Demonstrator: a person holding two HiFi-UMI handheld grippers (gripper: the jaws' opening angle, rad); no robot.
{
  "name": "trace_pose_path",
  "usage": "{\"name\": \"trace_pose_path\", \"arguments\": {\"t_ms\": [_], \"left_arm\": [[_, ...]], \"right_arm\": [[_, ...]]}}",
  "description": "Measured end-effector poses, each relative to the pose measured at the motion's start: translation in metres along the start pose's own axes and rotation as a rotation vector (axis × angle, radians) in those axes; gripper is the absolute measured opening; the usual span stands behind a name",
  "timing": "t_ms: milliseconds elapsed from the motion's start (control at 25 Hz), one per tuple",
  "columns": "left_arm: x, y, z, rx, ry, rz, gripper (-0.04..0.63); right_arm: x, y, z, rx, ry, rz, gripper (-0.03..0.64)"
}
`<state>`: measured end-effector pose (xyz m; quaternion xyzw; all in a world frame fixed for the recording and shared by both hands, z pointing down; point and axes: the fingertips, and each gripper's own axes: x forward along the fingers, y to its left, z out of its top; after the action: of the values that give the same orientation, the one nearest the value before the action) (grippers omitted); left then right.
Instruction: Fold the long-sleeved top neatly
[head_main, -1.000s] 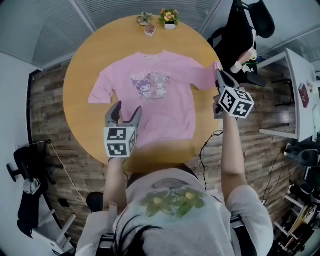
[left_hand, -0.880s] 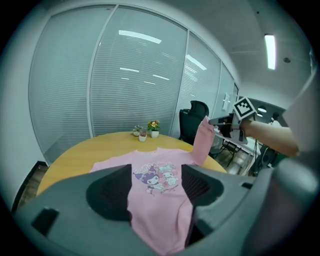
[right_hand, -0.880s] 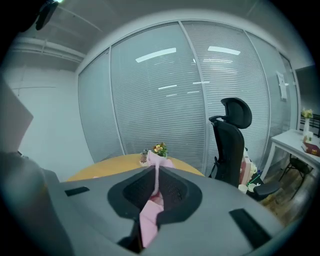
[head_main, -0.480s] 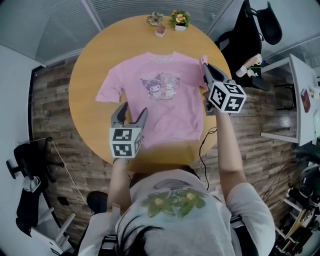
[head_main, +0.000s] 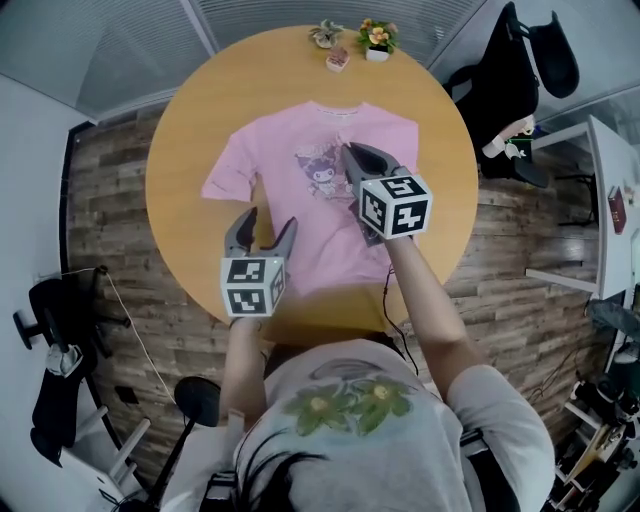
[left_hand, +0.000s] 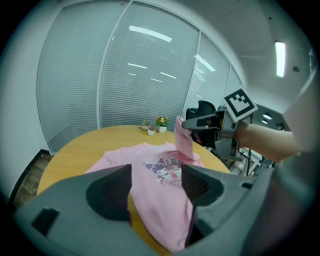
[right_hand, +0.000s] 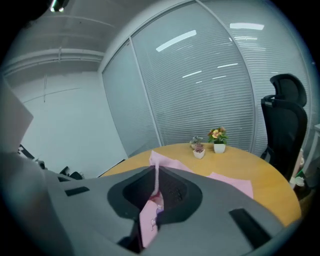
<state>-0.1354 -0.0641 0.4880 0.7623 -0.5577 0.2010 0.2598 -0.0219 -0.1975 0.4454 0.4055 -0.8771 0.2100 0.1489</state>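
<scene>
The right gripper (head_main: 351, 153) has carried its pinched sleeve (left_hand: 184, 142) inward over the pink cartoon-print long-sleeved top (head_main: 283, 165) on the round wooden table (head_main: 195, 120), while the left gripper (head_main: 263, 222) gapes empty near the hem; lay the sleeve, seemingly unwrinkled, flat across the chest.

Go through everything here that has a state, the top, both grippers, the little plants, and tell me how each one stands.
pink top: spread front-up on the round table, one sleeve lifted.
sleeve: pinched by the right gripper, hanging above the top's front.
right gripper: shut on sleeve.
left gripper: open, empty, above the hem.
potted plants: upright at the table's far edge.
</scene>
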Motion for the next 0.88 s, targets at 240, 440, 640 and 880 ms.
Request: {"name": "trace_pose_path", "arguments": {"t_ms": [240, 440, 640, 880], "left_arm": [[-0.004, 0.015, -0.013, -0.024, 0.019, 0.019, 0.295], [-0.009, 0.032, -0.023, -0.046, 0.029, 0.034, 0.295], [-0.01, 0.047, -0.033, -0.066, 0.039, 0.036, 0.295], [-0.008, 0.061, -0.043, -0.077, 0.055, 0.028, 0.295]], "right_arm": [[0.048, 0.038, -0.04, -0.037, 0.078, 0.028, 0.035], [0.086, 0.046, -0.077, -0.027, 0.165, 0.01, 0.035], [0.119, 0.052, -0.111, -0.061, 0.254, 0.004, 0.035], [0.143, 0.056, -0.141, -0.06, 0.35, -0.007, 0.035]]}}
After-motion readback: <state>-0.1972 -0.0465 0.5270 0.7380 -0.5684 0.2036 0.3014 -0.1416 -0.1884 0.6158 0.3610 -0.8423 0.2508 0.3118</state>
